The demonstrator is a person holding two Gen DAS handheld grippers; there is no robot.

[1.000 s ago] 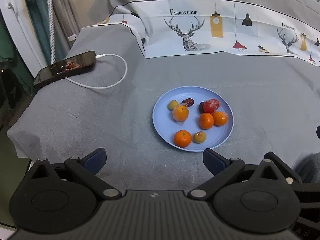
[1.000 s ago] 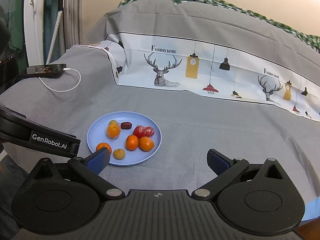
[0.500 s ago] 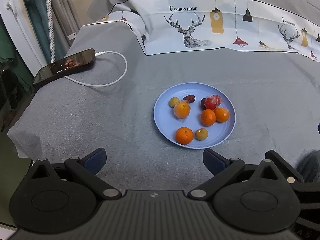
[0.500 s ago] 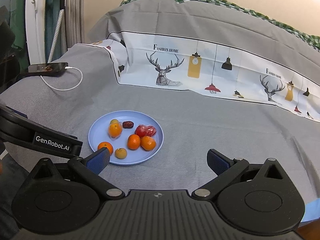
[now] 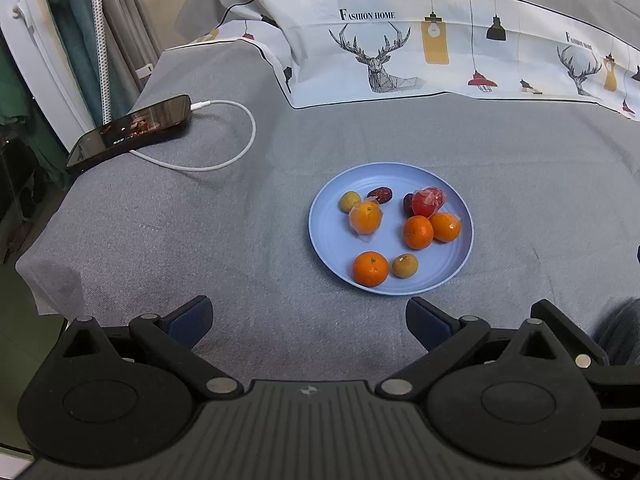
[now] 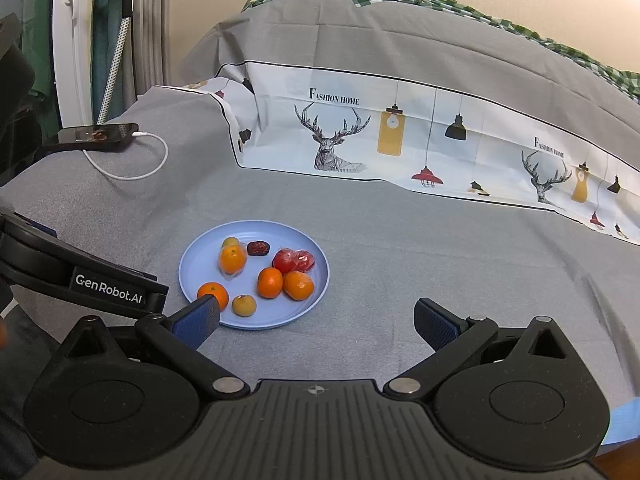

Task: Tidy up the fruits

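A light blue plate [image 5: 332, 240] [image 6: 320, 280] lies on the grey bedspread and holds several fruits: oranges [image 5: 370, 268] [image 6: 270, 282], a plastic-wrapped orange [image 5: 365, 217] [image 6: 232, 259], a wrapped red fruit [image 5: 428, 201] [image 6: 294, 261], two small yellow-brown fruits [image 5: 405, 265] [image 6: 244, 305] and dark red dates [image 5: 380, 194] [image 6: 258, 248]. My left gripper [image 5: 308, 320] hovers open just short of the plate's near rim, nothing between its fingers. My right gripper [image 6: 316, 320] is open too, to the right of the plate, its left fingertip [image 6: 198, 318] overlapping the plate's near edge in the right wrist view.
A black phone [image 5: 130, 132] [image 6: 96, 136] on a white charging cable [image 5: 224, 160] lies at the bed's far left corner. A deer-print white cloth [image 5: 440, 48] [image 6: 400, 136] runs across the back. The bed edge drops off at the left [image 5: 28, 264]. The left gripper's body [image 6: 80, 280] shows at the left.
Both cameras have drifted slightly; the plate sits a little higher in the left wrist view and a little more to the right in the right wrist view. Both grippers stay open.
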